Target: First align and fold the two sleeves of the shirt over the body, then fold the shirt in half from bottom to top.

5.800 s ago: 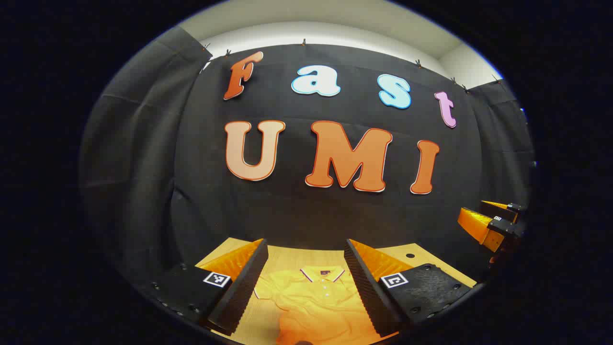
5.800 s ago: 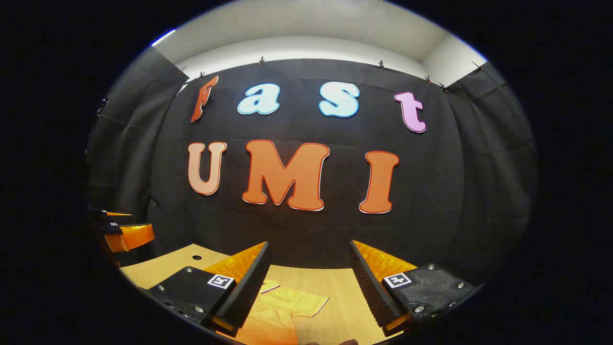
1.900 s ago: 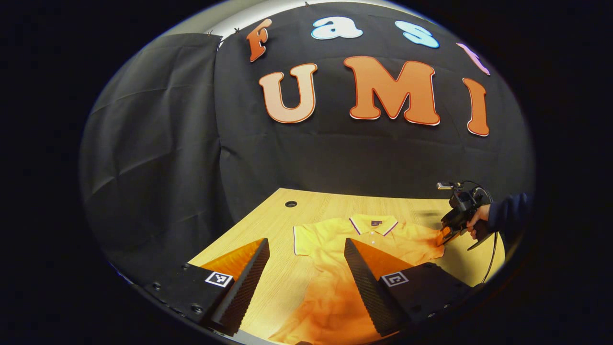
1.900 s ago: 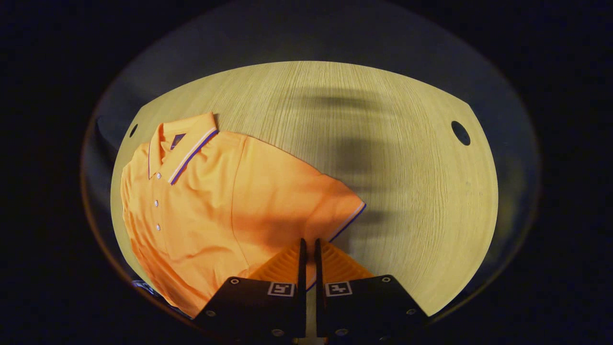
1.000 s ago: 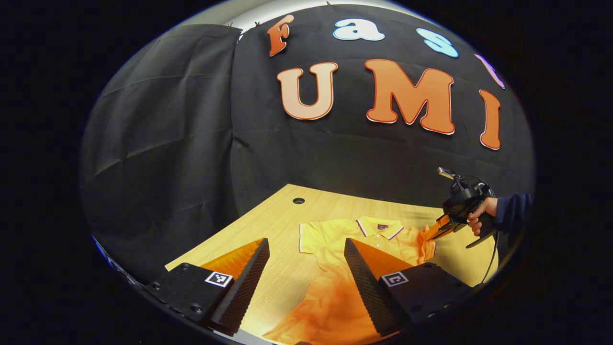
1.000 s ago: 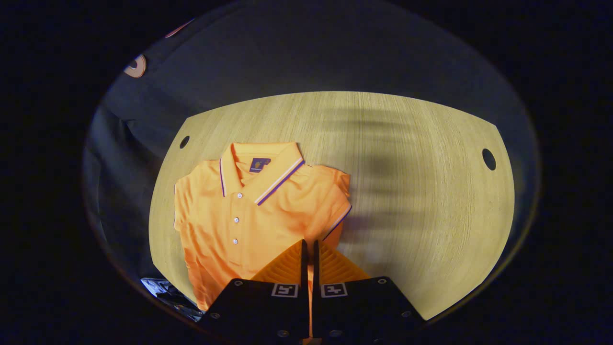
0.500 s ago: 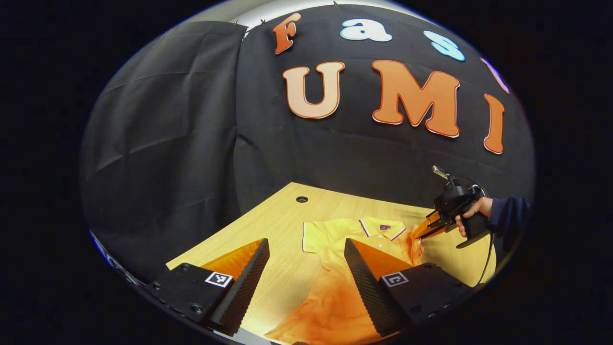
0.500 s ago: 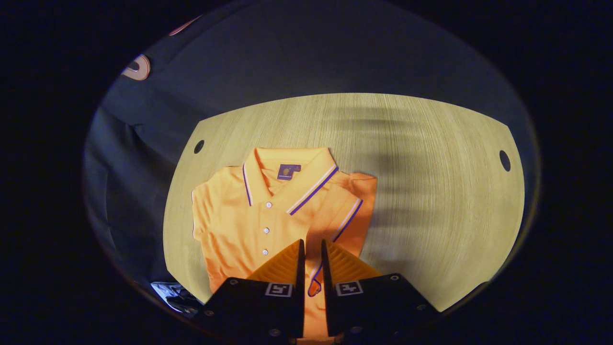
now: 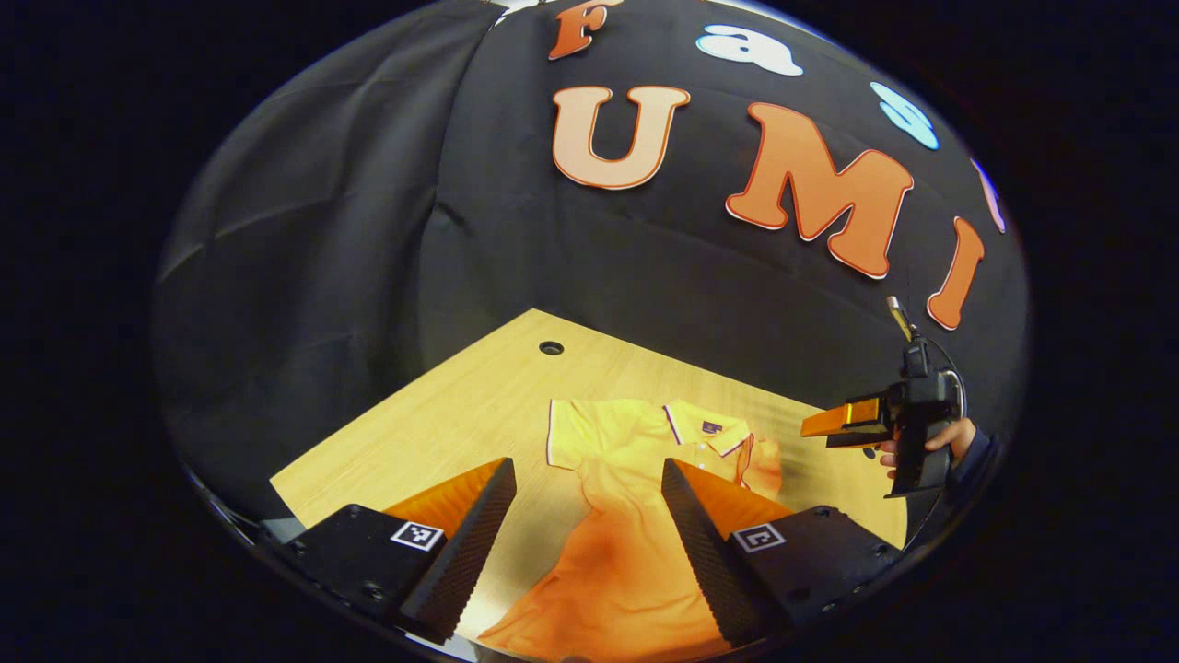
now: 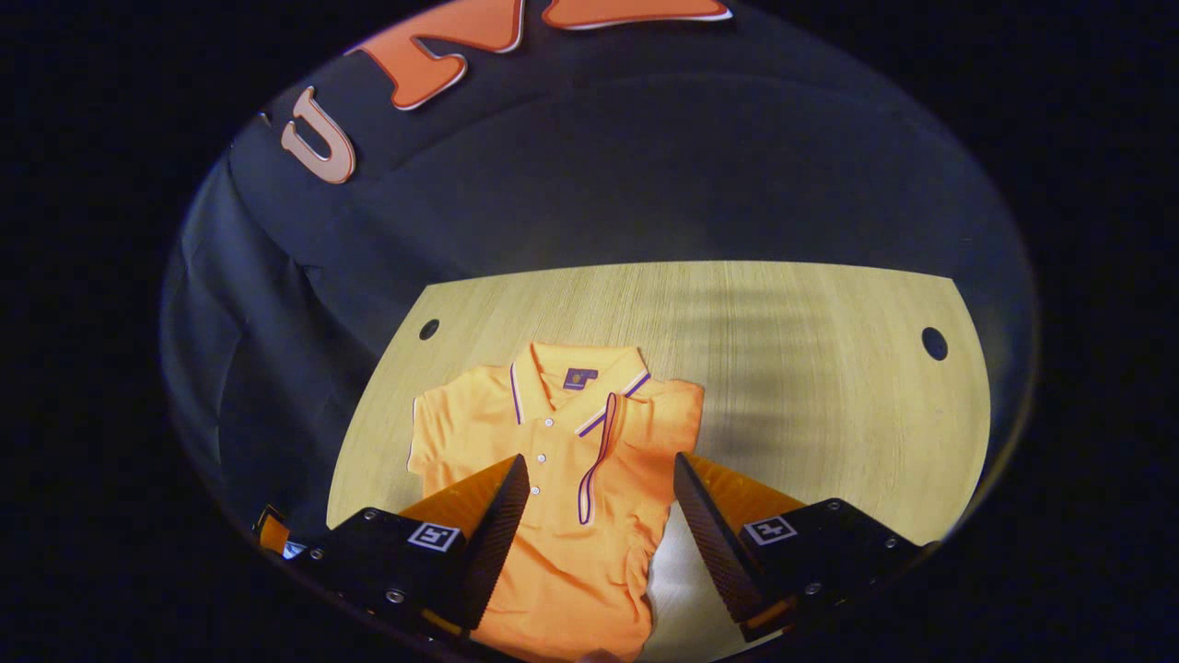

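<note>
one shirt (image 10: 562, 479), orange polo, lying face up on the wooden table (image 10: 811, 368), collar toward the booth wall, hem toward the near table edge.

item state: right sleeve (image 10: 636, 442) folded over the chest, its striped cuff lying just beside the button placket. left sleeve (image 9: 576, 433) spread flat on the wood, not yet folded. lower body a little rumpled, with soft creases near the hem.

appearance: collar (image 10: 576, 382) and cuffs trimmed with a thin pale and dark stripe; small dark label inside the neck; three pale buttons on the placket. cloth looks light and limp, likely to slide or bunch if dragged.

tools: right gripper (image 10: 599, 497) with fingers spread apart, holding nothing, hanging above the shirt's middle; seen from the left gripper view it sits clear of the cloth, held by a hand in a dark sleeve. left gripper (image 9: 588, 511) likewise spread wide and empty, above the table beside the unfolded sleeve.

step in hand, as judged: fold the left sleeve. advice: pinch the cuff edge only, one layer; lift slightly, carry it across, and lay it level with the first sleeve so both cuffs meet near the placket. smooth the hem before the bottom-to-top fold.
</note>
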A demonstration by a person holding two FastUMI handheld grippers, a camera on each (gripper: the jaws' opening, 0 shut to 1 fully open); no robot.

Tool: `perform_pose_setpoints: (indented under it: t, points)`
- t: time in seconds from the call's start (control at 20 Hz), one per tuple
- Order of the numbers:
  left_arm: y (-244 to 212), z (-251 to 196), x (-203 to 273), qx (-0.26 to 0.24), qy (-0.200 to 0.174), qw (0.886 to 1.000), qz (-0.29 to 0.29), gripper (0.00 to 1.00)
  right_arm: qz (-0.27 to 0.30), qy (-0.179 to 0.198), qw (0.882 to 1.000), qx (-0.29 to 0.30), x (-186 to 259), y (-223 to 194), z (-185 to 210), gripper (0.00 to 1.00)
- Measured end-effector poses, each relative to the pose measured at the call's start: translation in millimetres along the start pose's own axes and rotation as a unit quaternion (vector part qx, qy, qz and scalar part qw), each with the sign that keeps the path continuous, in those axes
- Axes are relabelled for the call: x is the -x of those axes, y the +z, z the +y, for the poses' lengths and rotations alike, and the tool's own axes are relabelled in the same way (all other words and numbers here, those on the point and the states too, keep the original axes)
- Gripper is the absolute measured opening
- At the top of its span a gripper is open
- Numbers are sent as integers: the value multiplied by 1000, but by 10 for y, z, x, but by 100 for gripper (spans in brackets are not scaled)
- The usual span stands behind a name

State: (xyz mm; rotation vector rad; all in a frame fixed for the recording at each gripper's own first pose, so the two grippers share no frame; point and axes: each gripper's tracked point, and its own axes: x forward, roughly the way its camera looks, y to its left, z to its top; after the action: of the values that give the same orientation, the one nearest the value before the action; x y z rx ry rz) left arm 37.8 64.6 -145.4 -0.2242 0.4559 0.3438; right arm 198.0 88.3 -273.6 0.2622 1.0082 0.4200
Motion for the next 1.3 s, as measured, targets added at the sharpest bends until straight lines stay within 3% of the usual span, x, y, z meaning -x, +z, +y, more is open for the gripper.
perform_pose_setpoints:
  t: [0.25, 0.45, 0.65, 0.75, 0.9, 1.0, 1.3]
  points:
    - [-127, 205, -455, 36, -8, 995, 94, 98, -71, -53, 996, -8, 547, 38, -104, 97]
    - [-190, 291, -1018, 39, -39, 981, 187, 98, -132, -111, 985, -10, 1039, -48, -160, 97]
    - [-276, 463, -1502, 36, -43, 966, 254, 98, -173, -166, 971, -10, 1455, -179, -166, 99]
    - [-360, 659, -1862, 0, -26, 956, 293, 98, -191, -203, 960, -6, 1679, -302, -189, 99]
    - [-447, 599, -2197, -28, -45, 943, 328, 98, -206, -243, 948, -19, 1920, -445, -165, 99]
    - [-509, 620, -2432, -56, -38, 934, 351, 96, -218, -272, 937, -35, 2116, -591, -124, 99]
    - [-657, 563, -2947, -99, -9, 921, 378, 96, -204, -311, 928, -24, 2394, -972, -124, 98]
